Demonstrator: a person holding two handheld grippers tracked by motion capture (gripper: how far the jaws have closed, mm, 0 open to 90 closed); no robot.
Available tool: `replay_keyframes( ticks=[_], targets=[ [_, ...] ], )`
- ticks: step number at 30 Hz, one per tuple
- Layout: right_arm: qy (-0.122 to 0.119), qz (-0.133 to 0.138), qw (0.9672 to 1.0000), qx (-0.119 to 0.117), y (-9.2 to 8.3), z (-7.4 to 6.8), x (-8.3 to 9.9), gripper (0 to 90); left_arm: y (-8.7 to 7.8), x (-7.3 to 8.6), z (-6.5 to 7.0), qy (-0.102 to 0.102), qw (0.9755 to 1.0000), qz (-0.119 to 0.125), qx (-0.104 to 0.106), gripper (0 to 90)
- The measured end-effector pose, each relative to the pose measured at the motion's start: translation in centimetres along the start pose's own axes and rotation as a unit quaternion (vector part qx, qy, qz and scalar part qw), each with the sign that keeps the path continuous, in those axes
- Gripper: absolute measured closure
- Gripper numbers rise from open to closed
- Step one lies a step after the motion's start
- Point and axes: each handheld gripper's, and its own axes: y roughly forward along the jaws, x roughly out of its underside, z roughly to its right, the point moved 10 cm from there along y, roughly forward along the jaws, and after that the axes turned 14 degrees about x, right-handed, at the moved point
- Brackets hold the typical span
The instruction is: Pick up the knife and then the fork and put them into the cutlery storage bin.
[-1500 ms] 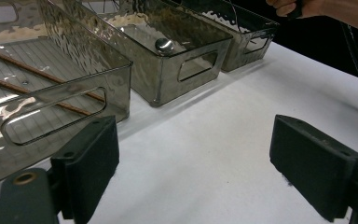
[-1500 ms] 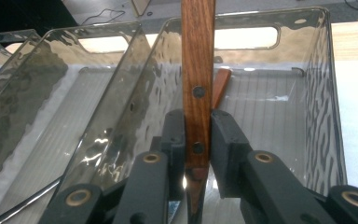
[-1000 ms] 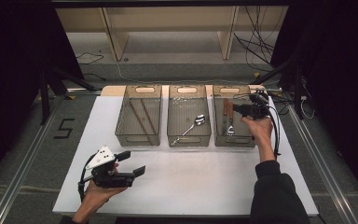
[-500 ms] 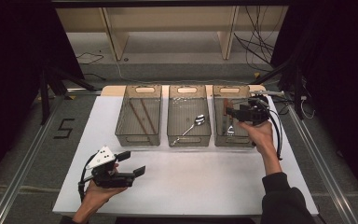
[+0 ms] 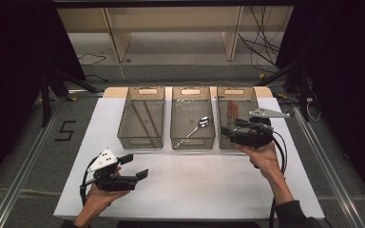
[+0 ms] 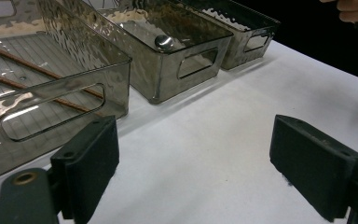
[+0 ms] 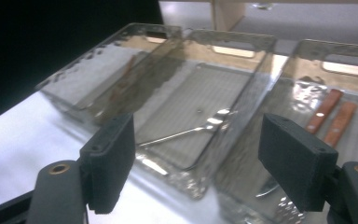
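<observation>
Three clear bins stand in a row at the back of the white table [image 5: 195,185]. The left bin [image 5: 125,134] holds two chopsticks [image 5: 145,118], the middle bin [image 5: 177,140] a metal spoon [image 5: 197,126], and the right bin [image 5: 253,97] two wood-handled utensils [image 5: 232,109]. My right gripper [image 5: 225,134] hangs open over the right bin's front edge with nothing between its jaws. Its own view looks down on the spoon [image 7: 191,130] and the wooden handles [image 7: 332,116]. My left gripper [image 5: 134,166] is open and low over the table's near left, facing the bins [image 6: 51,88].
A wooden shelf frame [image 5: 171,28] stands on the floor behind the table. Cables [image 5: 266,42] lie at the back right. A metal rail [image 5: 24,180] runs along the table's left side. White table surface stretches in front of the bins.
My right gripper has drawn back from above the right bin's middle toward its front edge, nearer the person. The left gripper has stayed put.
</observation>
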Motion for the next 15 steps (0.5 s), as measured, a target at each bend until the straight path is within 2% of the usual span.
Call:
replay_keyframes(
  ticks=[8,15],
  targets=[
    [-0.02,0.011,0.9994,-0.025,-2.0,-2.3,2.5,26.6,0.0,0.0,0.0,-0.001,1.0,0.0,0.0,15.1],
    [-0.026,0.021,0.9988,-0.035,-3.2,-3.1,4.2,24.7,0.0,0.0,0.0,-0.003,1.0,0.0,0.003,15.1]
  ],
)
